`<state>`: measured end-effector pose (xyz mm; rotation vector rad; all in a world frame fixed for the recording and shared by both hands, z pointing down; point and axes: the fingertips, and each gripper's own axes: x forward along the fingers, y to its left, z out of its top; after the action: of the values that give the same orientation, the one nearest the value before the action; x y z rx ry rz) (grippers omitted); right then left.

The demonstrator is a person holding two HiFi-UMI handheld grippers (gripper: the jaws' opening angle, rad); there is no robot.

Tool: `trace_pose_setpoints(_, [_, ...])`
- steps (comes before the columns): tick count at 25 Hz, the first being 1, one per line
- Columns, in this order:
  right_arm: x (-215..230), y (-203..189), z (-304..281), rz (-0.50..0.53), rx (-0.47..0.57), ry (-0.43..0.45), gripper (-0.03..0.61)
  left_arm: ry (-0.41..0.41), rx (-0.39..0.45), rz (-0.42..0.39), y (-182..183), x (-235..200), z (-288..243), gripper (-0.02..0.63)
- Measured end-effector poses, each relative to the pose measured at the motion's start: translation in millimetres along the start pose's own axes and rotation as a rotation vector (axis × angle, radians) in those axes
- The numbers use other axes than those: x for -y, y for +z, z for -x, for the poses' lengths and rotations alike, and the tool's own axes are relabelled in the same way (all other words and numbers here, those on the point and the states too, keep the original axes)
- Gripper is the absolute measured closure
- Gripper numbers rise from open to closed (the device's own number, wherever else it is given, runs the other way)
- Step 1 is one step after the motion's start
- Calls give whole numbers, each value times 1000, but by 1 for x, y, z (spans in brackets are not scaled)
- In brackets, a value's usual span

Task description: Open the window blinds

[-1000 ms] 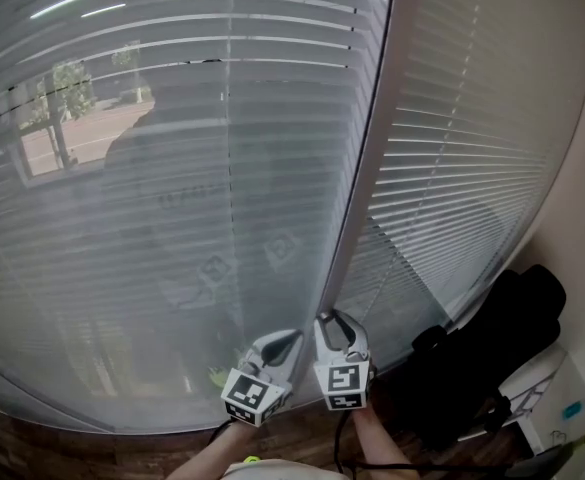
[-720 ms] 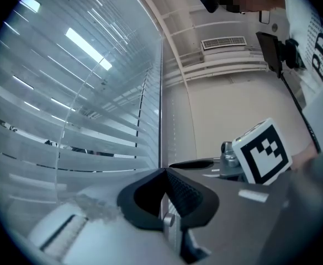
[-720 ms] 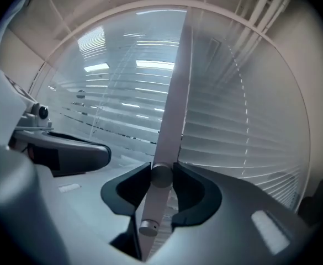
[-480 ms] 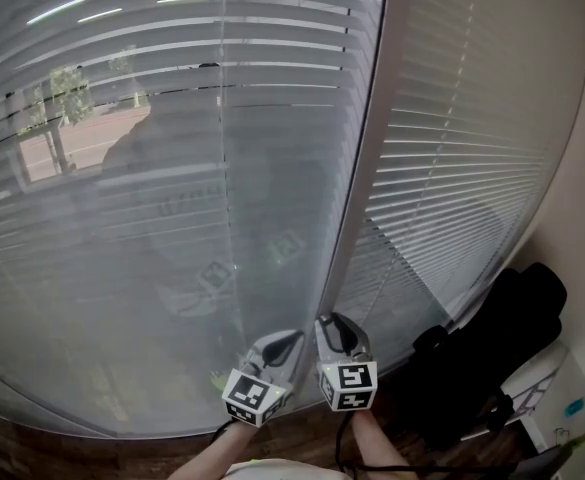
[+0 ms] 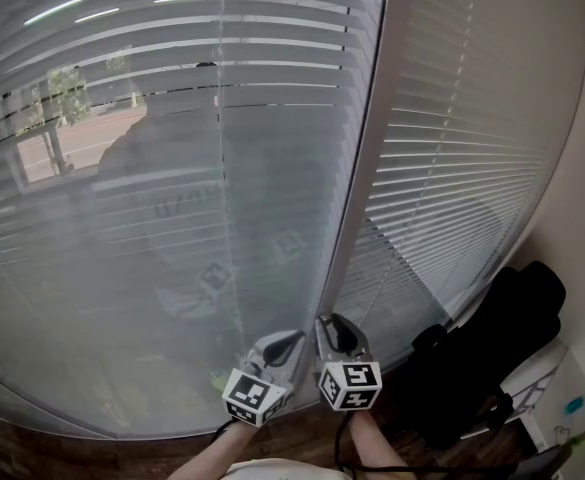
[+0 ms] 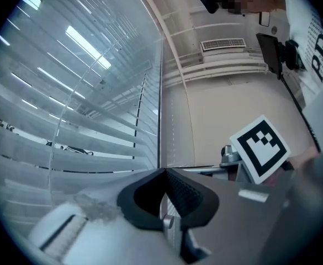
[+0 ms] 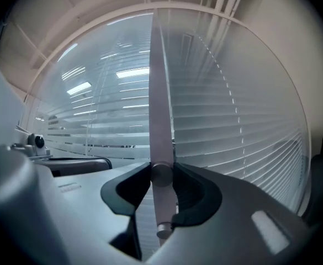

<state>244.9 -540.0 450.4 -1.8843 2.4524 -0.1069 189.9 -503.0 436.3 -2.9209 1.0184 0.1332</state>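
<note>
Pinching the thin grey plastic blind wand (image 7: 160, 93) near its stiff, light, probably slippery lower end, the right hand-held gripper (image 7: 162, 175) looks well placed for twisting, while the left hand-held gripper (image 6: 164, 173) is closed and empty.

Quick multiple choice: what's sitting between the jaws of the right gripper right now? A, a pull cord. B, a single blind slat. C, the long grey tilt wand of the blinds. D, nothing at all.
C: in the right gripper view the right gripper has its jaws closed on either side of the upright grey tilt wand, which passes straight down between them.
</note>
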Motion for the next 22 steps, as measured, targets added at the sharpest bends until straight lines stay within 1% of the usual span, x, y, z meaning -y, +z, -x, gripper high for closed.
trace_pose_setpoints(6, [1, -1, -1, -27, 6, 4, 443, -7, 0, 4, 0, 0, 0, 621])
trace_pose_setpoints(8, [0, -1, -1, -4, 4, 10, 443, -9, 1, 1, 0, -1, 1, 621])
trace_pose_setpoints(10, [0, -1, 0, 50, -2, 11, 443, -12, 4, -1, 1, 0, 1, 621])
trace_pose_setpoints(13, [-4, 0, 5, 188, -20, 8, 443, -14, 4, 3, 1, 0, 2, 621])
trace_pose_setpoints(17, [-10, 2, 7, 448, -38, 2, 440, -16, 2, 0, 1, -1, 1, 621])
trace_pose_setpoints(22, [-15, 1, 3, 733, -73, -3, 426, -26, 1, 2, 2, 2, 1, 621])
